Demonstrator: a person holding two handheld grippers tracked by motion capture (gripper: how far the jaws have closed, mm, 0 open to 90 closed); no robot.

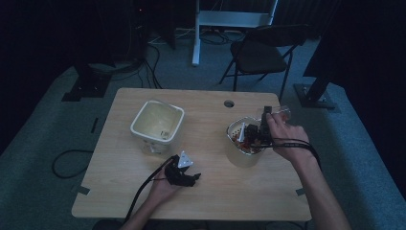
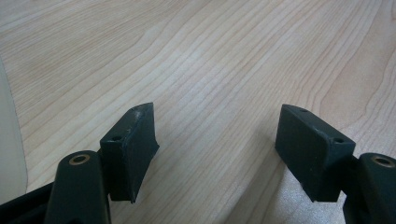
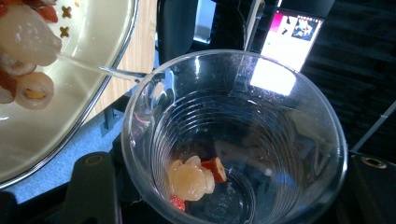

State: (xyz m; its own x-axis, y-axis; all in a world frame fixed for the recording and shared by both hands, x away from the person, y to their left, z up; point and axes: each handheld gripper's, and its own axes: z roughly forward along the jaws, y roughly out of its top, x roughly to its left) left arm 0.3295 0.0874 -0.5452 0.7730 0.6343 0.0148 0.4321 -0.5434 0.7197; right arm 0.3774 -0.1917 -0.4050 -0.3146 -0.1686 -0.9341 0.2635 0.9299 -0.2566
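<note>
From above, the right gripper [image 1: 261,125] tips a clear plastic cup [image 1: 277,113] over the bowl [image 1: 245,152] near the table's [image 1: 206,201] right edge. The right gripper view looks into the cup [image 3: 233,140], clamped between the jaws: a few pale and red food pieces [image 3: 194,179] cling near its bottom. The left gripper [image 1: 184,175] rests near the front edge, jaws partly apart and empty over bare wood. The square tub [image 1: 157,123] stands well apart.
</note>
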